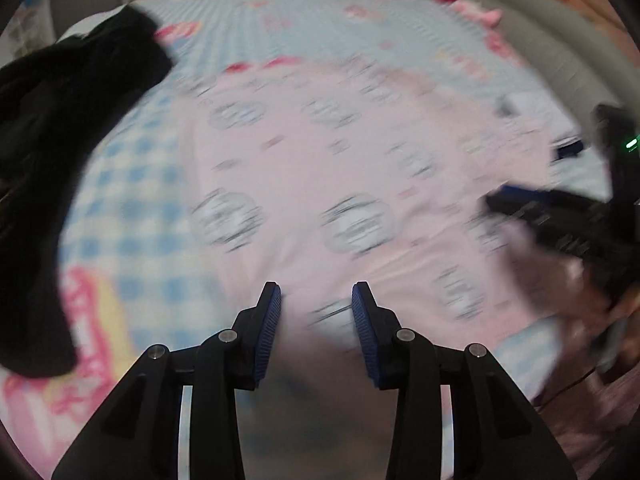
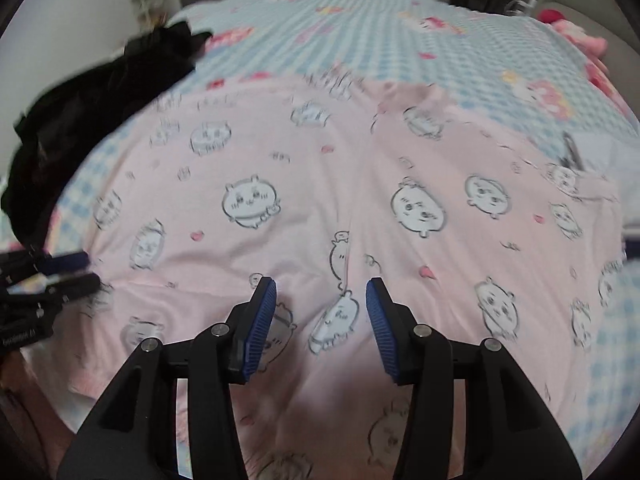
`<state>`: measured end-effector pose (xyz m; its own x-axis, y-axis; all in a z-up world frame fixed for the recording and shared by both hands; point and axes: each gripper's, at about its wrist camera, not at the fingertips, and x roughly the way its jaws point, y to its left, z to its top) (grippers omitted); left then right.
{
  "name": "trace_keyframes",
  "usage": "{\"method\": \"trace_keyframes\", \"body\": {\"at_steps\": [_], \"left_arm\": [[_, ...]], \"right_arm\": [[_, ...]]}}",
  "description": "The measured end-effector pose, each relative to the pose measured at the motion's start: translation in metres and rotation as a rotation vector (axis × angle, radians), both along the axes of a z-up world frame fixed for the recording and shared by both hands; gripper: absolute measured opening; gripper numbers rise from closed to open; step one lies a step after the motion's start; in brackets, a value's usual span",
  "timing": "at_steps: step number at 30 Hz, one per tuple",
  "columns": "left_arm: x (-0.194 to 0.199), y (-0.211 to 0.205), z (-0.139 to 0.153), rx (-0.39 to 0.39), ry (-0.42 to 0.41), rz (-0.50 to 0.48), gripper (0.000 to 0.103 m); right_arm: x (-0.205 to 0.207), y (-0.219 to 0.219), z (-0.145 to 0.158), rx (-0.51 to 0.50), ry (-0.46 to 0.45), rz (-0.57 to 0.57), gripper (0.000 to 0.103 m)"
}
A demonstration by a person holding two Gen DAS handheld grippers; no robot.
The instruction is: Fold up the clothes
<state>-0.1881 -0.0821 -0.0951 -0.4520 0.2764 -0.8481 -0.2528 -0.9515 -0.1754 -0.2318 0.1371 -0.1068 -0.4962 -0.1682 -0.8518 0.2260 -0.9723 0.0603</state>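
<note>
A pink garment [image 2: 320, 184] printed with white cartoon faces lies spread flat on the bed; it also shows, blurred, in the left wrist view [image 1: 320, 168]. My right gripper [image 2: 321, 290] is open and empty just above the garment's near part. My left gripper [image 1: 316, 296] is open and empty above the garment's near edge. In the right wrist view the left gripper [image 2: 76, 272] shows at the left edge by the garment's side. In the left wrist view the right gripper [image 1: 560, 216] is a dark blur at the right.
A black garment [image 2: 92, 96] lies heaped on the bed's left side, also in the left wrist view [image 1: 60, 140]. The bedsheet [image 2: 360, 28] is blue-checked with cartoon prints. Pink plush items [image 2: 580, 36] lie at the far right. Furniture stands behind the bed.
</note>
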Motion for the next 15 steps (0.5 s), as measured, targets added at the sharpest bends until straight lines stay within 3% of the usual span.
{"method": "trace_keyframes", "body": {"at_steps": [5, 11, 15], "left_arm": [[0.005, 0.025, -0.03, -0.111, -0.114, -0.026, 0.042], [0.039, -0.009, -0.007, 0.023, -0.038, 0.098, 0.043], [0.04, 0.006, 0.014, 0.125, 0.069, 0.059, 0.044]], "right_arm": [[0.01, -0.011, -0.023, 0.066, -0.058, -0.007, 0.047], [0.053, 0.037, -0.002, -0.015, -0.017, -0.053, 0.048], [0.076, 0.056, 0.017, -0.059, 0.044, -0.118, 0.049]]}}
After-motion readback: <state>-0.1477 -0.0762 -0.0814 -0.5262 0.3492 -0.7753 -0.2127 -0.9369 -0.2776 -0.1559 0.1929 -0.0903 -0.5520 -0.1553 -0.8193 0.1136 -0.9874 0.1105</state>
